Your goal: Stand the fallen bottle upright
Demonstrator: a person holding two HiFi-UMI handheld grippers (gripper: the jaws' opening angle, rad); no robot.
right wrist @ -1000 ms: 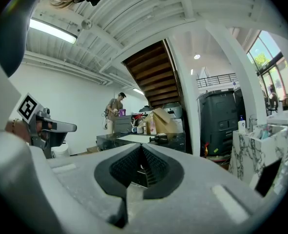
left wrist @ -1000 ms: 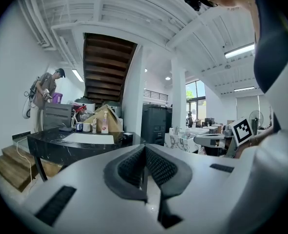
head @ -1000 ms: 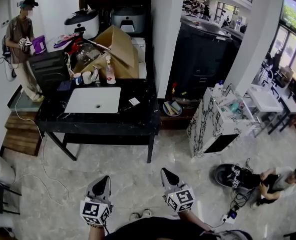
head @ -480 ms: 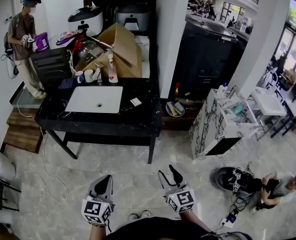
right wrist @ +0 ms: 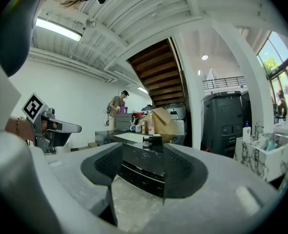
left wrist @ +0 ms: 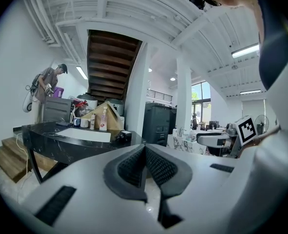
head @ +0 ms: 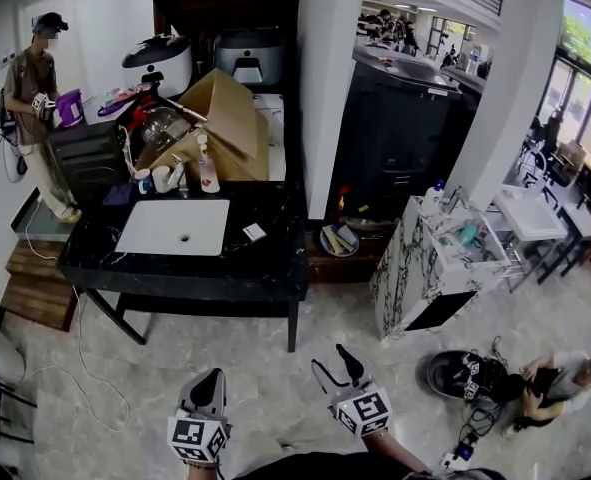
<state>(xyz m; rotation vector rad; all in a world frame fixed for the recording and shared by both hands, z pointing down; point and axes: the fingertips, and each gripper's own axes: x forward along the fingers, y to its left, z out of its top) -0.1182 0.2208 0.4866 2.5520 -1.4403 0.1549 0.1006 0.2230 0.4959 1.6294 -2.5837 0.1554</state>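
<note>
left gripper (head: 207, 380) closed on nothing; right gripper's (head: 332, 360) jaws opening, nothing between them; both well apart from the black table's (head: 175, 268) front edge.

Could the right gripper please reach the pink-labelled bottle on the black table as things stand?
Probably not yet: the right gripper, jaws opening and empty, hangs over the floor short of the black table, and the pink-labelled bottle stands at its far side. Nothing blocks the approach.

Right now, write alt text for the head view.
A black marble table with a white inset sink stands ahead across pale floor tiles. Below, the left gripper is shut; the right gripper is opening, nothing between its jaws.
</note>
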